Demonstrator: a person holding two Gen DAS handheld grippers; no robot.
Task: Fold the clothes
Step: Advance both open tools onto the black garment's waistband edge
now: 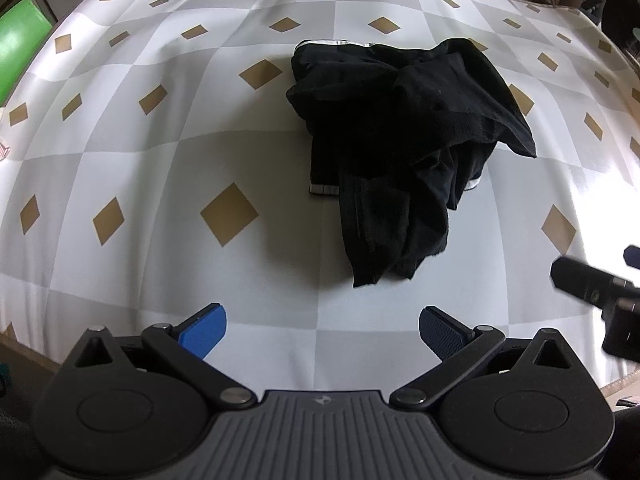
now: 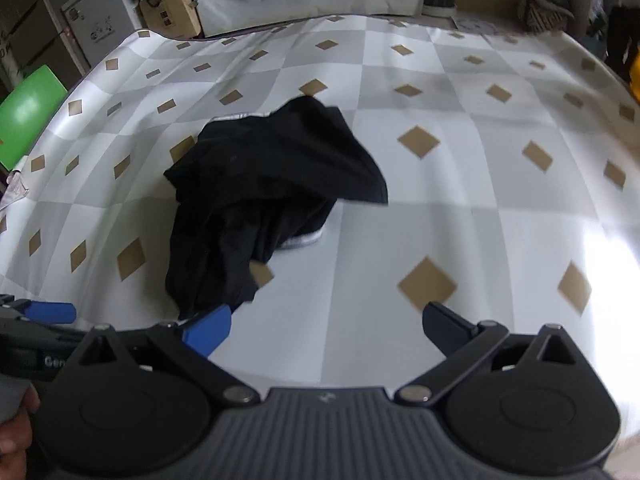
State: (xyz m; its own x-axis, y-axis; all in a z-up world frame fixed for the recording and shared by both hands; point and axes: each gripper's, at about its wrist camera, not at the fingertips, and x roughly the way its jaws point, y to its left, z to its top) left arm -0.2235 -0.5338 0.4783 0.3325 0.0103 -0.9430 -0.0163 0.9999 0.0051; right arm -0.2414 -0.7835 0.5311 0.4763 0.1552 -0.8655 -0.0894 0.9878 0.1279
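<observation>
left gripper (image 1: 322, 330) wide open, holds nothing | right gripper (image 2: 326, 330) wide open too, holds nothing | black clothes (image 1: 404, 152) in a messy heap on the checked cloth (image 1: 160, 168), ahead of both, long way pointing at grippers | neither clearly closer

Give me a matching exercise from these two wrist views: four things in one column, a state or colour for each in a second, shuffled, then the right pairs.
Things:
1. black garment
2. left gripper
3. tablecloth
4. green object

States:
A. checked grey and white with tan diamonds
B. crumpled in a heap
C. open, holding nothing
D. beyond the table's left edge

Pairs: 1-B, 2-C, 3-A, 4-D
</observation>
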